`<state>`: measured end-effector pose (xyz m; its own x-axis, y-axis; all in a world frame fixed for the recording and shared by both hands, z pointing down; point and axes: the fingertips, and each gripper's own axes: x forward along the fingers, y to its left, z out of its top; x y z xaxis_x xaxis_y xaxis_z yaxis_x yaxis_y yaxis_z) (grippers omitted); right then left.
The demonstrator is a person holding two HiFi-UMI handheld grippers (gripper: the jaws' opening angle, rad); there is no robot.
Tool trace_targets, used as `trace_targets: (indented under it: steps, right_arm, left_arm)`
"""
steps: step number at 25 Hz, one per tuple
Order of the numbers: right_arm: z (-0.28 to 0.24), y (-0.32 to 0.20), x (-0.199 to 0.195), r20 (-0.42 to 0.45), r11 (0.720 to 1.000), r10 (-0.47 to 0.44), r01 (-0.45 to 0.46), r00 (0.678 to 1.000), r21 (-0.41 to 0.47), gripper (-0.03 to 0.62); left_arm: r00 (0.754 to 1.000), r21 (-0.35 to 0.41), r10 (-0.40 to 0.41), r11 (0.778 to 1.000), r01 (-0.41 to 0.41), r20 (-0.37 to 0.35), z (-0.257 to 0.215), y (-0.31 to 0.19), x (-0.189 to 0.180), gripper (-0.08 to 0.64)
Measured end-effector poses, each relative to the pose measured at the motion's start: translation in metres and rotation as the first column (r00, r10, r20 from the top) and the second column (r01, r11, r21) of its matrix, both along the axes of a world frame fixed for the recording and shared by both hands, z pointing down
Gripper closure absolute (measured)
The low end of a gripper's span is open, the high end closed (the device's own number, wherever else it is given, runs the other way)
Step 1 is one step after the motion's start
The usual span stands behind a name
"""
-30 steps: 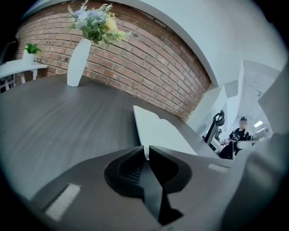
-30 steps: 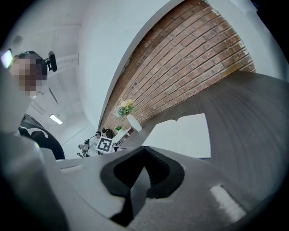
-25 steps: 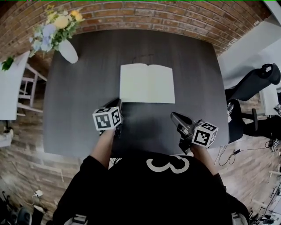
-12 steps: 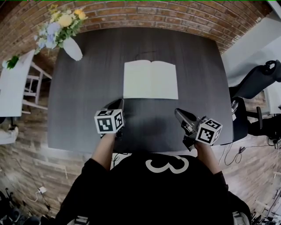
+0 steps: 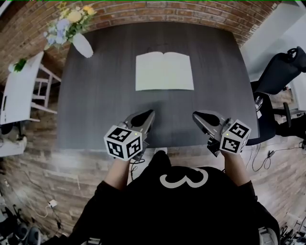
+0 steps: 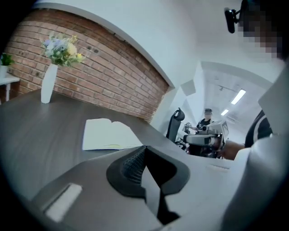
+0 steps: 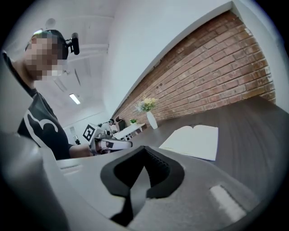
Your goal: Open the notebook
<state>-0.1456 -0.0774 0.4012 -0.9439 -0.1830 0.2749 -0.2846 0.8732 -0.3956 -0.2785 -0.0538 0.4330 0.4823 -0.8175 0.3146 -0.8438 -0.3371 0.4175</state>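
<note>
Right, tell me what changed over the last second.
The left gripper and the right gripper drew back from the notebook toward the near edge of the table, jaws shut and empty. Nothing was picked up or released. The notebook stays open and flat, and the flower vase stays at the far corner.

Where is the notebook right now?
In the head view the notebook lies open at the far middle of the table, right of the white vase, well beyond the left gripper and right gripper, touching neither.

A brick wall [image 5: 191,12] backs the dark table [image 5: 95,95].
</note>
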Motion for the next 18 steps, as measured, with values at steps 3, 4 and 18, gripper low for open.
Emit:
trace_targets:
  steps: [3, 4, 18]
  right_arm:
    - [-0.021, 0.034, 0.0, 0.044, 0.998, -0.039, 0.038, 0.998, 0.042, 0.591]
    - [-0.029, 0.045, 0.001, 0.067, 0.997, -0.054, 0.05, 0.996, 0.056, 0.591]
    - [-0.075, 0.139, 0.055, 0.147, 0.99, -0.013, -0.009, 0.989, 0.144, 0.591]
  left_arm:
    - [0.998, 0.071, 0.053, 0.996, -0.051, -0.024, -0.034, 0.025, 0.031, 0.546]
    - [0.997, 0.093, 0.077, 0.993, -0.075, -0.021, -0.044, 0.033, 0.042, 0.546]
    - [0.987, 0.242, 0.158, 0.959, -0.148, -0.022, -0.113, 0.142, 0.132, 0.546]
